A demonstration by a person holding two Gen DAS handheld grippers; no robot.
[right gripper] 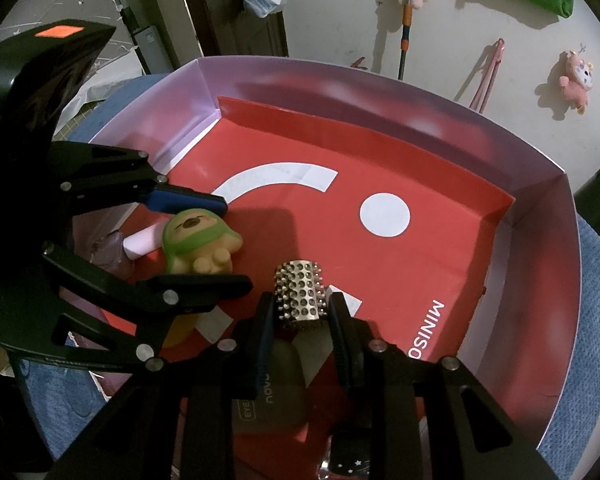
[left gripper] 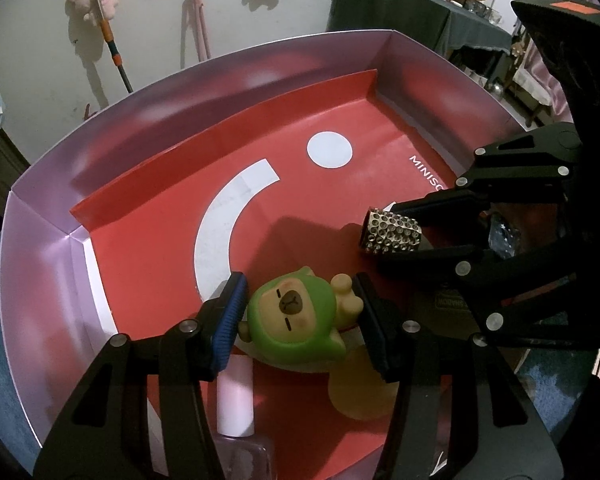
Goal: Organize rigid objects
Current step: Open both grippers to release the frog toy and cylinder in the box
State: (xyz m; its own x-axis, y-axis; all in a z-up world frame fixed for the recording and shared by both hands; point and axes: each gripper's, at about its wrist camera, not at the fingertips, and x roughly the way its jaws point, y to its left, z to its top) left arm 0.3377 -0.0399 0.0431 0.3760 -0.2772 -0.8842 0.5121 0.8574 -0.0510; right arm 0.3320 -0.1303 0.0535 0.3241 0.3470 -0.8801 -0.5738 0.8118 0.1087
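Note:
A wide shallow box [left gripper: 204, 92] [right gripper: 380, 92] with lilac walls and a red floor fills both views. My left gripper [left gripper: 300, 308] [right gripper: 220, 242] is shut on a green-hooded toy figure [left gripper: 292, 320] [right gripper: 196, 244], its pads pressing on the head and one raised arm, low over the near left part of the box. My right gripper [right gripper: 302, 306] [left gripper: 404, 232] is shut on a studded silver cylinder [right gripper: 300, 294] [left gripper: 392, 236], which sticks out past its fingertips above the red floor. The two grippers hang close together, side by side.
A lilac bottle with a pale cap [left gripper: 236, 400] [right gripper: 140, 242] lies under the left gripper, beside a yellowish round piece [left gripper: 360, 392]. A grey eye-shadow case [right gripper: 260, 404] and a dark starred item [right gripper: 348, 460] lie beneath the right gripper. A blue mat [right gripper: 596, 320] lies under the box.

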